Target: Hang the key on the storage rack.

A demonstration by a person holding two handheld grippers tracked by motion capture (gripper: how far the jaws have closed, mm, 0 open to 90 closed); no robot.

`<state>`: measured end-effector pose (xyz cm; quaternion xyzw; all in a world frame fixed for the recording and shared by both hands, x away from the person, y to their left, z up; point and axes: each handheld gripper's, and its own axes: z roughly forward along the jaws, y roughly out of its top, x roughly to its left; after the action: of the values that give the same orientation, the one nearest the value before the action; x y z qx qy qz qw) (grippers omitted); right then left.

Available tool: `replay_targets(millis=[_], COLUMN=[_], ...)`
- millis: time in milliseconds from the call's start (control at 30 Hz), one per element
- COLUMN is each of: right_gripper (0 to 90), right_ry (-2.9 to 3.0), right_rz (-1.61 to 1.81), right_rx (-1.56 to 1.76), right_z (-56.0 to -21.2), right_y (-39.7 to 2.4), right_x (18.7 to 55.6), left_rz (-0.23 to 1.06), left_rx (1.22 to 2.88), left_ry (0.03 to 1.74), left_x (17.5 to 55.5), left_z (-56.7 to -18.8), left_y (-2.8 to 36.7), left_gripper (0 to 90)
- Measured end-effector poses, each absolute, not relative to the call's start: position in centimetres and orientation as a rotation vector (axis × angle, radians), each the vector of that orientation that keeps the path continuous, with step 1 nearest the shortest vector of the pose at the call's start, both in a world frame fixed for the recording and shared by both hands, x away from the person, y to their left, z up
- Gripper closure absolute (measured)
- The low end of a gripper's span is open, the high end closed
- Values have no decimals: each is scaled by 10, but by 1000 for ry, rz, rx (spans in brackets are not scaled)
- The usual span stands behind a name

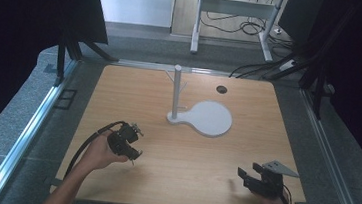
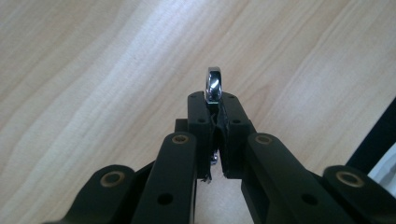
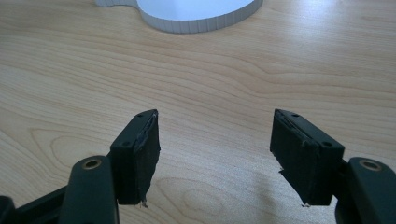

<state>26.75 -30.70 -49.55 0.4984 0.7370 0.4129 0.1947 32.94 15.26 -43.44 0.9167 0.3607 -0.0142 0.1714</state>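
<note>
Left gripper [image 2: 215, 116] clamps a shiny chrome ring [image 2: 214, 85], its rounded top jutting past the black fingertips. Right gripper [image 3: 215, 140] jaws gape wide over pale woodgrain table [image 3: 210, 74]; white ribbed-edged stand base [image 3: 196, 14] lies ahead.

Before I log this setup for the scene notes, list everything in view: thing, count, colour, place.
metal ring: one, shiny silver, clamped between the left gripper's jaws, standing up past their tips
white stand: one, white, upright post with small side pegs, on a rounded flat base at the table's middle
wooden table: one, light wood
cable hole: one, dark, far right part of the table
metal frame: one, pale grey, on the floor beyond the table
floor cables: several, black, under the frame
left gripper: one, black, shut on the ring, above the table's near left
right gripper: one, black, jaws apart with nothing between them, near right
</note>
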Motion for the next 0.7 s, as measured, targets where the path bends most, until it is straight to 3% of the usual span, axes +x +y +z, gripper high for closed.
replay_targets(millis=[700], right_gripper=[330], right_ry=[2065], right_rz=[1152], right_rx=[1395], right_z=[-497], right_y=[-306], right_x=[268], left_rz=[-29], left_rx=[2594], left_ry=[1050], left_x=[372], left_z=[-413], left_y=[149], left_gripper=[855])
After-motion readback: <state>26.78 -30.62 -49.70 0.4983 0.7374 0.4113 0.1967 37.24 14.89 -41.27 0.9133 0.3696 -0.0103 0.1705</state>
